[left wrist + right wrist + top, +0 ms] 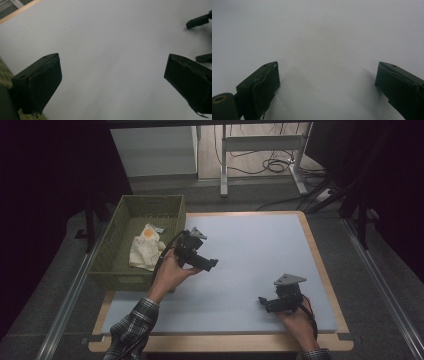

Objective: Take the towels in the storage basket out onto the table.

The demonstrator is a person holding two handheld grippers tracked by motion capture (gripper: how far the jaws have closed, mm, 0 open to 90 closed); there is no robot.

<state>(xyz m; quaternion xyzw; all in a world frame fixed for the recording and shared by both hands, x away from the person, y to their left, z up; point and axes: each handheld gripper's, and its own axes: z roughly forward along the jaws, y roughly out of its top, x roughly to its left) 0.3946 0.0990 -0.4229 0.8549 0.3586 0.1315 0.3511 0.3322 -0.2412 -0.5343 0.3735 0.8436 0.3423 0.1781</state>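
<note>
My left gripper (pixel 210 264) is held just above the pale grey mat (pixel 250 245), right beside the green woven basket (pixel 145 215). Its jaws stand wide apart in the left gripper view (pixel 112 67), with only mat between them. My right gripper (pixel 264 304) rests low on the mat near the front right, jaws pointing left. In the right gripper view (pixel 328 72) its jaws are also spread, holding nothing. The right gripper (pixel 200 40) appears far off at the upper right of the left gripper view. A cream cloth bag (pixel 146 247) with an orange print lies inside the basket.
The mat covers a wooden table whose rim (pixel 320 265) shows on the right. The basket overhangs the table's left side; a corner of it (pixel 3 72) shows beside my left jaw. Beyond the table are a white cabinet (pixel 155 150), a desk frame (pixel 260 145) and floor cables.
</note>
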